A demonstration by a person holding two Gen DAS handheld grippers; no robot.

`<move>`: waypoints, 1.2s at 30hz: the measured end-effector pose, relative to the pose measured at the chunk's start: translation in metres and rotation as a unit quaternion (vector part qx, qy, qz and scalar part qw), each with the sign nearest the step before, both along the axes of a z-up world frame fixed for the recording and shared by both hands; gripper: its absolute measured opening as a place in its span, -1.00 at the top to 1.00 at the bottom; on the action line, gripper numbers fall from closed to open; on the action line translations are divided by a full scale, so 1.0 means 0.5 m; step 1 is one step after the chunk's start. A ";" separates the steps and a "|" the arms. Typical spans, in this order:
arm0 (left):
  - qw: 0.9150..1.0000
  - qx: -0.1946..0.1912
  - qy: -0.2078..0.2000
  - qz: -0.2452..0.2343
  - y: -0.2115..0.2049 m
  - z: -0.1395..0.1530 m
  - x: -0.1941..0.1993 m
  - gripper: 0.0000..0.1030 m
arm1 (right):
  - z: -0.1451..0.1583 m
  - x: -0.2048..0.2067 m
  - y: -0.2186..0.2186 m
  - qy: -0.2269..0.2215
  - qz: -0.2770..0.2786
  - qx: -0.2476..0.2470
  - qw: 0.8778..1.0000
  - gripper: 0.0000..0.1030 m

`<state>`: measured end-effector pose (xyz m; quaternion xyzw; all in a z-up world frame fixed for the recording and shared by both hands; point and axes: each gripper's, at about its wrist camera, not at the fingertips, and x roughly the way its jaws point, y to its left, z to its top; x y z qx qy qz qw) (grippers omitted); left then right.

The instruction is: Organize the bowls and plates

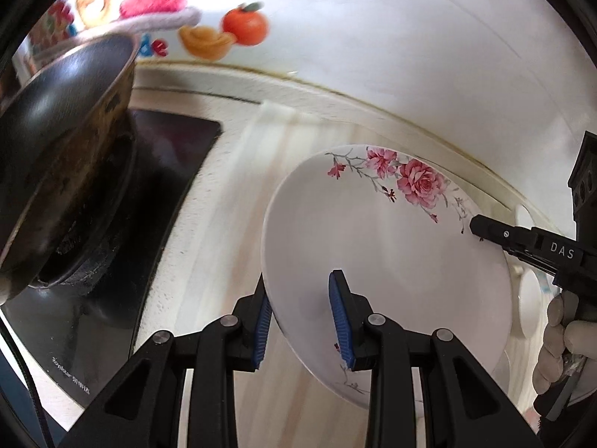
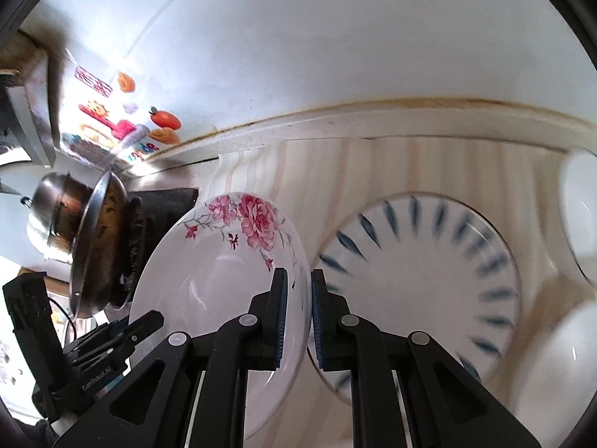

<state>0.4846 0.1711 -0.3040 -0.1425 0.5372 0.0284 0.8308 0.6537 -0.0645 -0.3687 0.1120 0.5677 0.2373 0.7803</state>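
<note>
Rose plate [image 1: 373, 231] held tilted off the table [image 2: 373, 164]: right tongs [image 2: 298, 295] pinching its rim, left tongs [image 1: 302, 298] straddling it, contact unclear.

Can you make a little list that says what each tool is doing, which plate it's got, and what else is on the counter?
left tool: its fingers straddle the near rim of the flowered plate
right tool: closed on the same plate's right rim
flowered plate: white with pink roses, tilted, held by both tools
blue-striped plate: lying flat on the counter, right of the flowered plate
white dishes: at the far right, blurred
pan: dark, on the stove at the left
</note>
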 end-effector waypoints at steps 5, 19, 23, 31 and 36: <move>0.999 0.000 -0.011 -0.038 -0.062 0.038 -0.034 0.46 | 0.040 -0.086 -0.091 -0.008 -0.024 0.017 1.000 0.73; 0.992 -0.011 0.010 -0.123 -0.250 0.025 -0.131 0.46 | -0.004 -0.346 -0.342 0.028 -0.092 0.027 0.995 0.73; 0.990 -0.006 0.030 -0.140 -0.294 -0.011 -0.146 0.46 | -0.042 -0.391 -0.387 0.044 -0.103 0.020 0.994 0.73; 0.985 0.005 0.059 -0.163 -0.353 -0.064 -0.172 0.46 | -0.095 -0.424 -0.432 0.066 -0.117 0.012 0.991 0.73; 0.983 0.016 0.071 -0.170 -0.370 -0.085 -0.173 0.46 | -0.107 -0.424 -0.430 0.068 -0.121 0.008 0.990 0.73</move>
